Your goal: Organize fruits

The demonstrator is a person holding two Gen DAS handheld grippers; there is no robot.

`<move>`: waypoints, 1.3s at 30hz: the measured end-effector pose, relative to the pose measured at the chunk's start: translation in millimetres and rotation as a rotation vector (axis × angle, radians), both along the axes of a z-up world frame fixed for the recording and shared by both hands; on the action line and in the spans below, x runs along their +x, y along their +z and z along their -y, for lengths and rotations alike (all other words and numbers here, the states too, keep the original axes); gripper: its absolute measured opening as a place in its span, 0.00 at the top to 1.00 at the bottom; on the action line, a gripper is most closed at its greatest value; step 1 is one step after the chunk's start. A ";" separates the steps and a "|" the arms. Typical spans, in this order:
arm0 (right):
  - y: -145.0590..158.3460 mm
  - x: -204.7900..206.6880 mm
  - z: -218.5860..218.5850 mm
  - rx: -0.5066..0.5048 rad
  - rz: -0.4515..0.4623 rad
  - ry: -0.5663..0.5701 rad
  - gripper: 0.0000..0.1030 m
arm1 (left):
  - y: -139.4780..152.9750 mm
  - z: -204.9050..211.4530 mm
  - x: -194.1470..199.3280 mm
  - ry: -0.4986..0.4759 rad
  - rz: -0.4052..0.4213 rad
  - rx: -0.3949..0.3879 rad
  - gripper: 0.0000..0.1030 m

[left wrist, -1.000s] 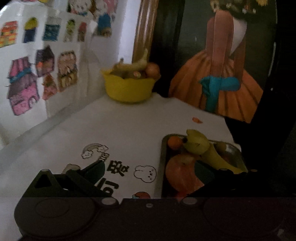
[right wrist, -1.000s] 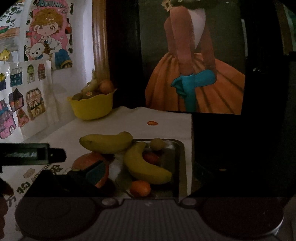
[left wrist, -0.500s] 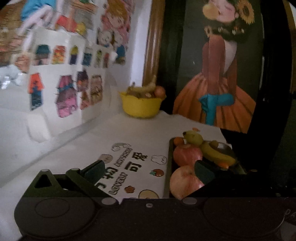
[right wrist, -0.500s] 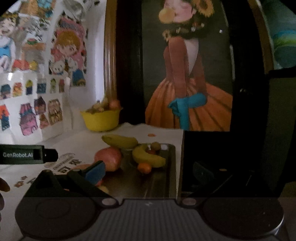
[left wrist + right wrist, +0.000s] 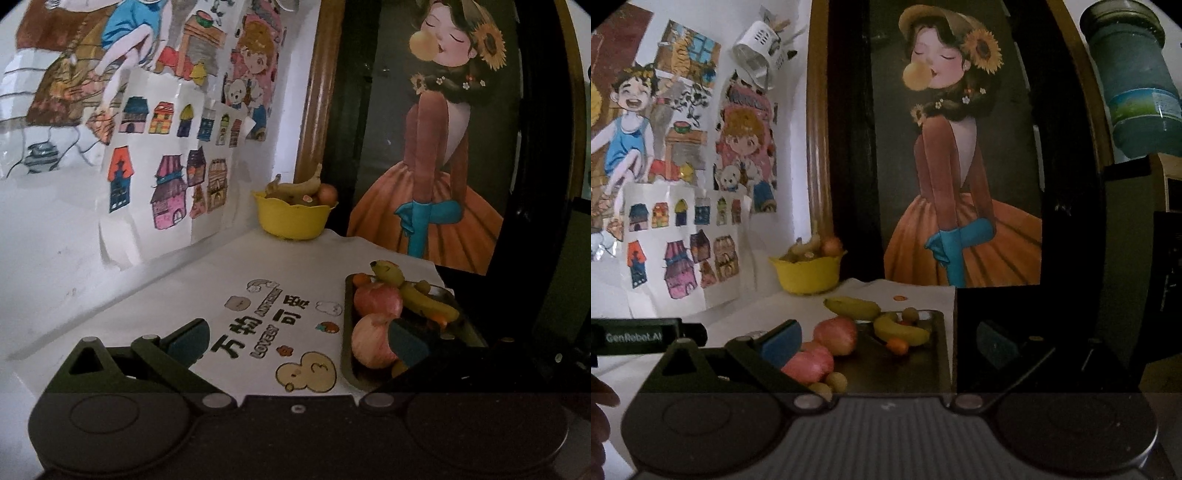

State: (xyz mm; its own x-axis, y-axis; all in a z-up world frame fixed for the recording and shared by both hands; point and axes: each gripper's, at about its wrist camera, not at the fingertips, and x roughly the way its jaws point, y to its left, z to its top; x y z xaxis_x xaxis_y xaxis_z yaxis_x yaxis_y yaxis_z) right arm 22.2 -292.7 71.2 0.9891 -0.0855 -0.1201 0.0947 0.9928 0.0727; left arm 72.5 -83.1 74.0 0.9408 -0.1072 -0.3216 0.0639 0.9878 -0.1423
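Hovering above the bench (image 5: 207, 280), both tools hold nothing, jaws spread wide. Left tool (image 5: 295, 338) sits over the printed cloth (image 5: 273, 314), w/ the dark tray (image 5: 905, 369) just to its right. Tray holds two red apples (image 5: 835, 335), two bananas (image 5: 903, 330), a few small fruits. Right tool (image 5: 888, 341) is above the tray. Yellow bowl (image 5: 293, 218) w/ fruit stands at the far corner, well apart from the tray.
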 end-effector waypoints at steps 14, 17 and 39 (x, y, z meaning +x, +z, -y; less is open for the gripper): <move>-2.2 -26.2 -26.6 -0.032 0.012 0.019 0.00 | -5.3 -26.7 -30.0 0.008 0.019 -0.009 0.01; -3.4 -29.5 -31.3 -0.037 0.010 0.028 0.00 | -7.5 -31.4 -34.3 0.014 0.017 -0.012 0.01; -25.4 -40.9 -51.1 -0.060 -0.024 0.049 0.00 | -34.3 -48.1 -49.7 0.042 0.001 0.014 0.01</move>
